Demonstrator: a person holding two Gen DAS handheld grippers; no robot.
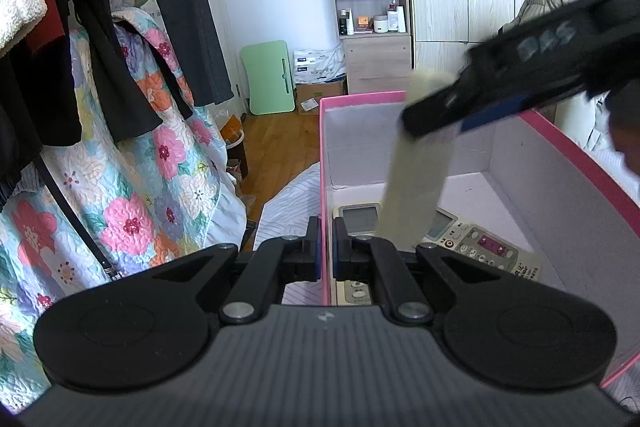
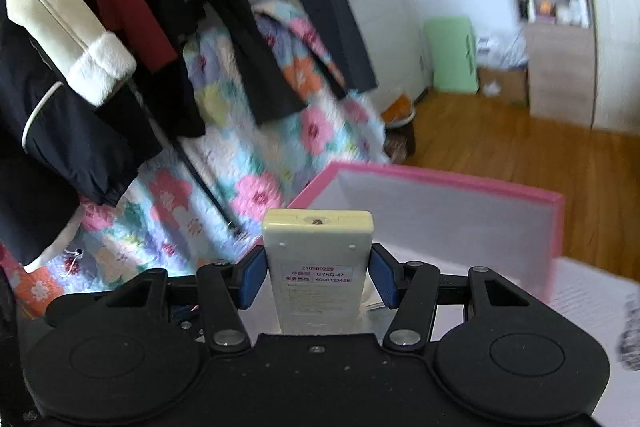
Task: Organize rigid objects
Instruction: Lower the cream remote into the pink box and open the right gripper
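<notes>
Clamping the left wall of the pink box [image 1: 325, 163] between its nearly closed pads, your left gripper [image 1: 327, 243] sat low at the box's near left edge, pointing level into the room. Just past its right finger, two remotes lay flat on the box floor: one cream remote [image 1: 358, 223] alongside the wall, a second buttoned remote [image 1: 486, 247] angled off to the right. A third, the beige remote [image 1: 416, 183], hung steeply down into the box, blurred, pinched at its upper end by your right gripper [image 1: 440, 115], which reached in from the upper right.

From your right gripper's [image 2: 317, 277] own camera, you had the blue pads [image 2: 251, 277] pressed on both sides of that beige remote [image 2: 317, 267], its labelled back facing up and its end pointing forward over the pink box [image 2: 556, 227]. Only this view showed the label; only the left view showed the two remotes already inside. Beyond, to the left, hung dark clothes [image 2: 248, 39] over a floral quilt [image 1: 132, 195].
</notes>
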